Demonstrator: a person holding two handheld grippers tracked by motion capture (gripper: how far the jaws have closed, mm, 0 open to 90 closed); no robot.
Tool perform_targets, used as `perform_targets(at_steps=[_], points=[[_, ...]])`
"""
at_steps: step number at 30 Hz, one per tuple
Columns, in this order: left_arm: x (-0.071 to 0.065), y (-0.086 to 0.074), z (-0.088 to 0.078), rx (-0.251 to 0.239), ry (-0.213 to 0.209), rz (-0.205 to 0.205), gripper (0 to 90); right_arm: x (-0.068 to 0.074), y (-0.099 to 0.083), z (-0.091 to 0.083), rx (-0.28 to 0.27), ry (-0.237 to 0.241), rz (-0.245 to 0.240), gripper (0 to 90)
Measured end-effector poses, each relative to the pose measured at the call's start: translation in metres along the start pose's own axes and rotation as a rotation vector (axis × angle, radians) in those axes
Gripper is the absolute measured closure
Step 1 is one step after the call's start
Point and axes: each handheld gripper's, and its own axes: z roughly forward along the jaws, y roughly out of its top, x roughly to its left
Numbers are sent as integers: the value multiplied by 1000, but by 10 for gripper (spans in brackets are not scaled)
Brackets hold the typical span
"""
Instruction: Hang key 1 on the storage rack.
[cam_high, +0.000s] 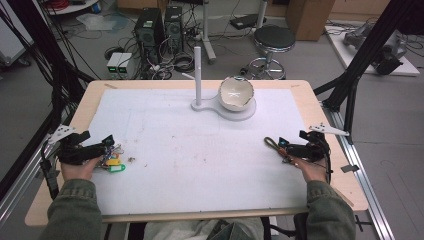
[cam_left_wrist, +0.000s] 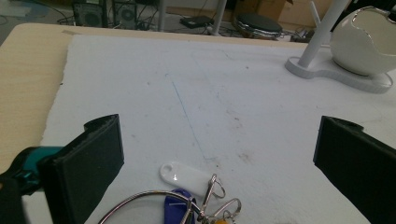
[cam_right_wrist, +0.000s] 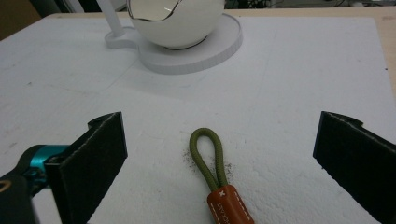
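Observation:
My left gripper (cam_high: 105, 147) rests at the left edge of the white mat, open, its jaws wide apart over a bunch of key tags on a metal ring (cam_left_wrist: 187, 205) (cam_high: 113, 161); white, blue, yellow and green tags show. My right gripper (cam_high: 286, 146) sits at the right side, open, with an olive cord loop (cam_right_wrist: 208, 157) (cam_high: 272, 144) and its orange leather tab (cam_right_wrist: 229, 205) lying between the jaws, untouched. A white cracked-egg bowl (cam_high: 236, 93) stands on a white base with an upright post (cam_high: 198, 70) at the far middle.
The white foam mat (cam_high: 200, 150) covers most of the wooden table (cam_high: 320, 115). Beyond the far edge stand a black stool (cam_high: 273, 39), computer towers (cam_high: 150, 30) and cables. Black frame struts rise at both sides.

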Motion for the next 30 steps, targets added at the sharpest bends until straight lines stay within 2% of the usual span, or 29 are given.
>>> perform_targets(at_steps=[17, 24, 30], points=[[0, -1, 2, 11, -9, -1, 21, 3, -2, 12, 88, 21, -33, 20], [0, -1, 2, 18, -11, 2, 21, 1, -4, 19, 141, 23, -44, 21], [0, -1, 3, 18, -13, 2, 21, 0, -7, 24, 196, 12, -34, 24]])
